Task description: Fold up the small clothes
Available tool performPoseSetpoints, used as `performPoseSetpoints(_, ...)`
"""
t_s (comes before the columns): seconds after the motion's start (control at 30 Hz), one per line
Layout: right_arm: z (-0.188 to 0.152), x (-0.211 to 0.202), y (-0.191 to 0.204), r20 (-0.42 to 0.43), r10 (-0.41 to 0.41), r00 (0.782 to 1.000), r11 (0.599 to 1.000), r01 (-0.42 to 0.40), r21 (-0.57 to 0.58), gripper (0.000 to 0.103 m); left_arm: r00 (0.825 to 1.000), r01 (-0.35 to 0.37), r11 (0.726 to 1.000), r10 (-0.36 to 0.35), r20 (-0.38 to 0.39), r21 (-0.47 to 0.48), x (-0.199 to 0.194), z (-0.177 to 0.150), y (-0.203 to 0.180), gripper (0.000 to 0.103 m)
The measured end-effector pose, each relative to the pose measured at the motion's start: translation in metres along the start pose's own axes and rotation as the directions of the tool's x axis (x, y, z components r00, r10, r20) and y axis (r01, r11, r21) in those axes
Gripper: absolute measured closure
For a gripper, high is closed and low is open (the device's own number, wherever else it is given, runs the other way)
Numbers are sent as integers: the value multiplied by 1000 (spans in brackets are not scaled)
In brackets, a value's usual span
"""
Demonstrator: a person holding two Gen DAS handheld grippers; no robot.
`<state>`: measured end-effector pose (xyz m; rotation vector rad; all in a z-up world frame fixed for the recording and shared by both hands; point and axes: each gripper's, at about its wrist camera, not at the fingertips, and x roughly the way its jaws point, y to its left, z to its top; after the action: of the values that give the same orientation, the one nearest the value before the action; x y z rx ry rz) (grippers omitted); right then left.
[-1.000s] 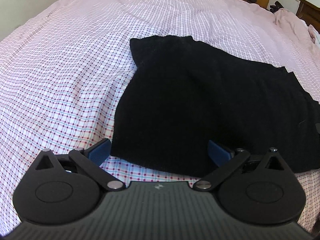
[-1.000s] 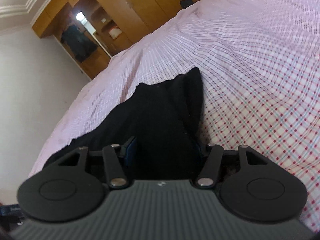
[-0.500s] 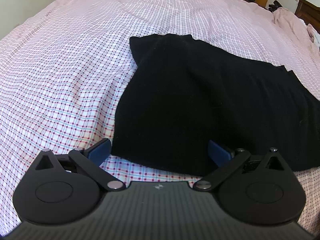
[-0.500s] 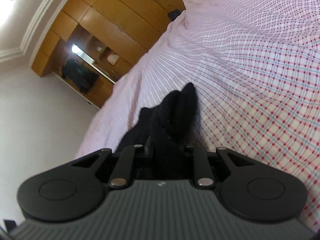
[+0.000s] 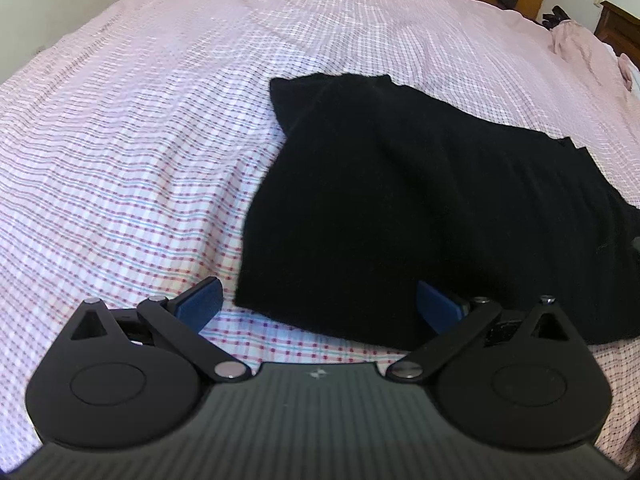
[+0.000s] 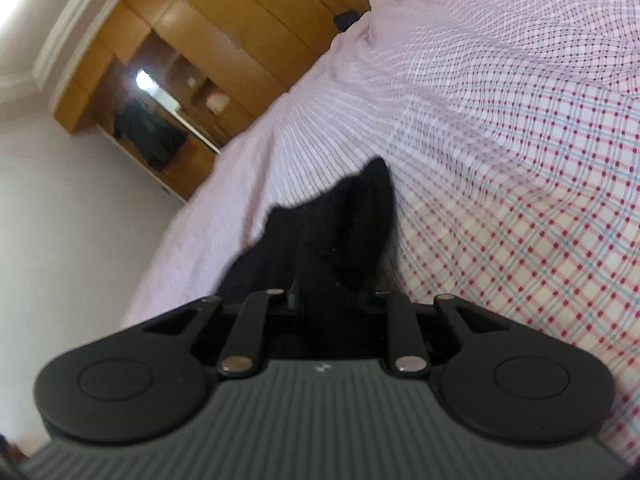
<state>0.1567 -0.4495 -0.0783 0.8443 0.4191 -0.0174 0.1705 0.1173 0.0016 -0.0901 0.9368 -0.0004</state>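
A black knit garment (image 5: 420, 200) lies spread on the checked pink bedsheet (image 5: 140, 140). My left gripper (image 5: 320, 300) is open just above the garment's near edge, with its blue fingers (image 5: 202, 300) to either side of the near left corner. In the right wrist view my right gripper (image 6: 332, 300) is shut on a bunched edge of the black garment (image 6: 340, 236), which rises in a peak in front of the jaws. The fingertips are hidden in the black cloth.
The bed fills both views. A wooden wardrobe (image 6: 192, 52) with an open lit section stands beyond the bed's far edge. A pink crumpled cloth (image 5: 576, 40) and dark wooden furniture (image 5: 620, 28) are at the far right.
My right gripper closed on the garment's edge and has tilted, bunching the cloth into a peak. My left gripper stayed open and barely moved.
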Motion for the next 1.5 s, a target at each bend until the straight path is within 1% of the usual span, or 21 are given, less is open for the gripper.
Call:
performPoseSetpoints(0.03, 3, -6, 1, 27, 21, 999, 1000, -21, 3, 83, 1000, -8, 1000, 8, 4, 6, -3, 0, 1, 0)
performPoseSetpoints(0.1, 9, -13, 9, 77, 26, 997, 999, -24, -31, 83, 1000, -25, 1000, 25, 10, 12, -7, 1, 7, 0)
performPoseSetpoints(0.13, 11, -14, 13, 86, 30, 996, 999, -27, -41, 83, 999, -30, 999, 30, 12, 11, -9, 1, 10, 0)
performPoseSetpoints(0.2, 13, -12, 21, 79, 27, 997, 998, -23, -50, 83, 999, -34, 999, 34, 15, -1, -12, 2, 18, 0)
performPoseSetpoints(0.27, 12, -7, 30, 58, 2, 998, 997, 2, -77, 83, 999, -36, 999, 36, 16, -13, -13, 3, 24, 0)
performPoseSetpoints(0.37, 13, -5, 46, 52, -9, 999, 994, 15, -113, 83, 999, -42, 999, 42, 19, -12, -16, 5, 32, 0)
performPoseSetpoints(0.5, 15, -8, 77, 62, 24, 998, 985, -13, -173, 83, 998, -56, 998, 55, 26, 8, -18, 10, 39, 0)
performPoseSetpoints(0.67, 17, -2, 112, 47, 63, 997, 969, -50, -241, 83, 998, -53, 998, 53, 20, 14, -19, 13, 47, 0)
performPoseSetpoints(0.93, 13, 6, 150, 31, 95, 995, 950, -82, -301, 83, 999, -33, 999, 33, 19, 7, -18, 10, 58, 0)
performPoseSetpoints(1.1, 3, 12, 174, 8, 114, 993, 937, -105, -334, 83, 1000, -19, 1000, 19, 24, 3, -19, 10, 66, 0)
performPoseSetpoints(1.23, -9, 22, 202, -7, 135, 991, 929, -129, -348, 83, 999, -19, 1000, 19, 35, 14, -22, 10, 72, 0)
performPoseSetpoints(1.37, -33, 40, 235, -40, 154, 987, 906, -157, -393, 83, 999, -21, 1000, 20, 43, 14, -24, 10, 83, 0)
performPoseSetpoints(1.5, -62, 63, 253, -101, 137, 985, 904, -166, -394, 83, 999, -25, 1000, 25, 44, 7, -23, 10, 94, 0)
